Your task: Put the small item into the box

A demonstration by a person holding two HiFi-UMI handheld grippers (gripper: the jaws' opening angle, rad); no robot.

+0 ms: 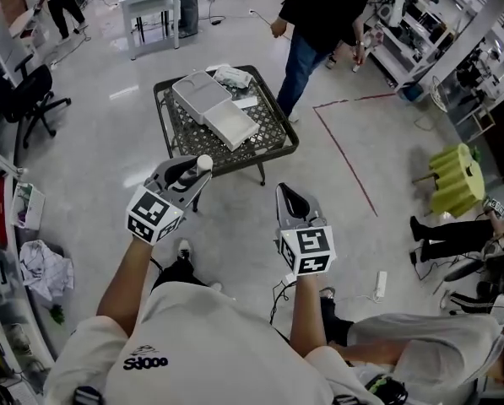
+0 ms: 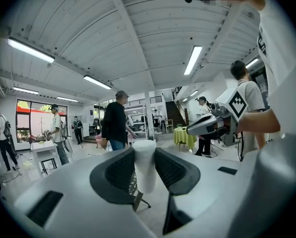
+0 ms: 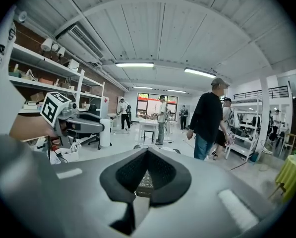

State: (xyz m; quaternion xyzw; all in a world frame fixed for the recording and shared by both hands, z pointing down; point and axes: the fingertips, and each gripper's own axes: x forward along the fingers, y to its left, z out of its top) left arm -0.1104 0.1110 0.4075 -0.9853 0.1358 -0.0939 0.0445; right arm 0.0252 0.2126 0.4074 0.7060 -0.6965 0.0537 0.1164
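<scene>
White small item (image 2: 146, 163) sits clamped in my left gripper (image 1: 197, 170), my right gripper (image 1: 286, 191) is closed on nothing, both well apart from the box (image 1: 231, 125) on the table (image 1: 172, 144).

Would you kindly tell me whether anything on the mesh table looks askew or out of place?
Nothing looks spilled or damaged. The open white box and what seems to be its lid lie side by side, skewed to the edges of the mesh table. A crumpled white wrapper sits behind them near the far edge.
</scene>
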